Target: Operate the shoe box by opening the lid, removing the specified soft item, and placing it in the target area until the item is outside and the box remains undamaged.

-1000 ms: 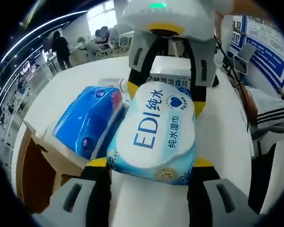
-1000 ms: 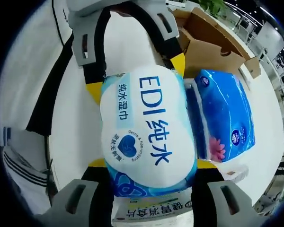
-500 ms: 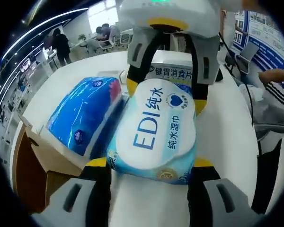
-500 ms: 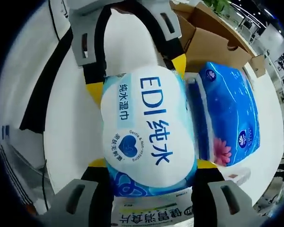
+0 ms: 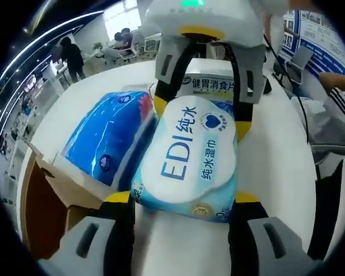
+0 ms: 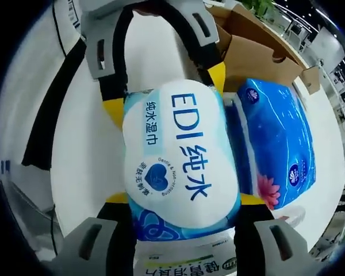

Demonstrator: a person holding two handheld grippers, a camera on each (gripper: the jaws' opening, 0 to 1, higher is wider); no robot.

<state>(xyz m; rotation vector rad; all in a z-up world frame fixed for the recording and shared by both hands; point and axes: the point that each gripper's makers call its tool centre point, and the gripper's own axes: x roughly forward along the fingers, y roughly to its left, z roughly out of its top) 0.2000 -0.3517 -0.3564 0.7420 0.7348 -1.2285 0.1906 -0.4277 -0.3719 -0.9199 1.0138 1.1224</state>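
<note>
A soft pack of EDI wet wipes (image 5: 190, 158), white on top with blue sides, hangs just above the white table (image 5: 270, 155). Both grippers hold it from opposite ends. My left gripper (image 5: 183, 198) is shut on its near end. The right gripper (image 5: 201, 118) comes in from the top of the left gripper view and is shut on the far end. In the right gripper view the same pack (image 6: 178, 161) sits between my right gripper's (image 6: 184, 199) jaws, with the left gripper (image 6: 164, 92) clamped on its other end. The open cardboard shoe box (image 5: 43, 213) (image 6: 259, 54) lies beside it.
A blue tissue pack (image 5: 112, 138) (image 6: 282, 144) lies close beside the wipes, next to the box. A white carton with green print (image 5: 210, 85) (image 6: 184, 261) rests on the table under the right gripper. People sit and stand around the table's far edges.
Both grippers keep the same hold on the wipes pack. Both views have shifted slightly over the table; the tissue pack and the box stay where they were.
</note>
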